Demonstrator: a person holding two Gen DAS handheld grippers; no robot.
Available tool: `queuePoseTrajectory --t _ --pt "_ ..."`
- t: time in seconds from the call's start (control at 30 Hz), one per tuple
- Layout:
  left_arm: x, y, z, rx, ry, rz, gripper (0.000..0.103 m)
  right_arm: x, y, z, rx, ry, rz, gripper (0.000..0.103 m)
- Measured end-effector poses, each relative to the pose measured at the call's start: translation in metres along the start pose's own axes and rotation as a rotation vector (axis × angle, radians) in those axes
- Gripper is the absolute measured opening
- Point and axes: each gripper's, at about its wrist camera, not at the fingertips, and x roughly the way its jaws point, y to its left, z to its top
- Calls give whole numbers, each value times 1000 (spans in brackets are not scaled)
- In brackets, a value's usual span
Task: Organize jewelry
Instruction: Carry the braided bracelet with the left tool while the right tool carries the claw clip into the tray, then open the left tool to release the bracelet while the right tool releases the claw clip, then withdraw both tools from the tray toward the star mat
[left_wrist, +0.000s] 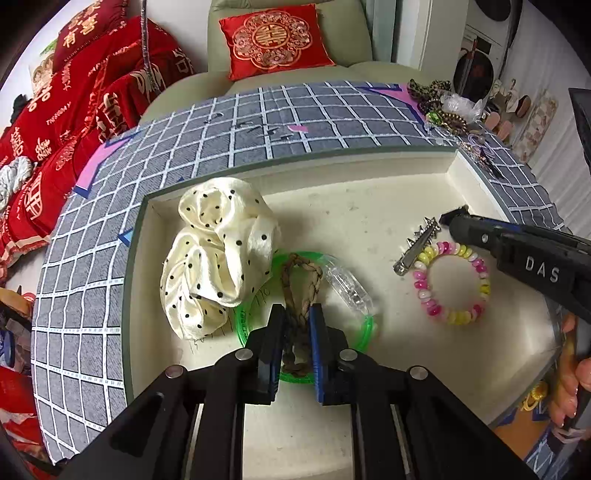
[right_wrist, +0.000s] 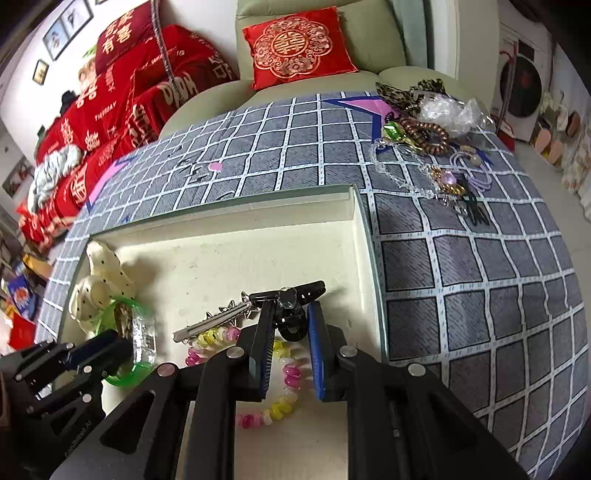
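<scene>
Left claw (left_wrist: 297, 321) around braided band (left_wrist: 300, 284), seemingly.

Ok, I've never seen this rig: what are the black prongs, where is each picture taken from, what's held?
No robot here: a person holds a two-finger claw in each hand, with a camera on each looking along its fingers. One picture is from the left claw, shut on a brown braided cord; the other from the right claw, shut on a black clip. Both are over a cream tray holding a polka-dot scrunchie, green bangle, spiked clip and bead bracelet.
</scene>
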Motion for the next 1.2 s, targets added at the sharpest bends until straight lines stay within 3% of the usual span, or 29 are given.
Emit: queuePoseTrajectory --t 0.2,0.27,0.3,0.33,0.63,0.67,0.7,0.73,0.8,1.0,1.13,1.2 --pt "-6 0 1 1 -12 49 21 0 2 1 -11 12 0 23" --pt "-8 1 1 -2 -12 48 21 -4 0 1 -1 7 8 38" --pt "-10 1 1 -2 -17 50 21 -5 0 2 3 2 12 51" --pt "-11 1 1 0 -22 55 21 -9 0 3 9 -9 29 53" --pt "-31 2 2 -15 -83 33 22 -55 -1 3 53 -94 75 53" --pt "-34 2 3 -18 -92 30 41 -57 -3 2 58 -97 77 53" --pt "-38 3 3 -26 -105 27 93 -61 -5 1 67 -100 81 53" --pt "-44 5 3 -45 -129 29 103 -64 -7 -1 75 -102 84 53" --pt "-56 5 3 -50 -175 31 103 -69 -10 -4 85 -103 87 53" --pt "-67 2 -4 -39 -159 37 103 -76 -15 -19 102 -83 83 54" --pt "-74 4 -18 -43 -141 44 103 -84 -15 -31 104 -69 91 75" --pt "-78 6 -26 -55 -133 39 103 -89 -14 -37 98 -64 97 80"
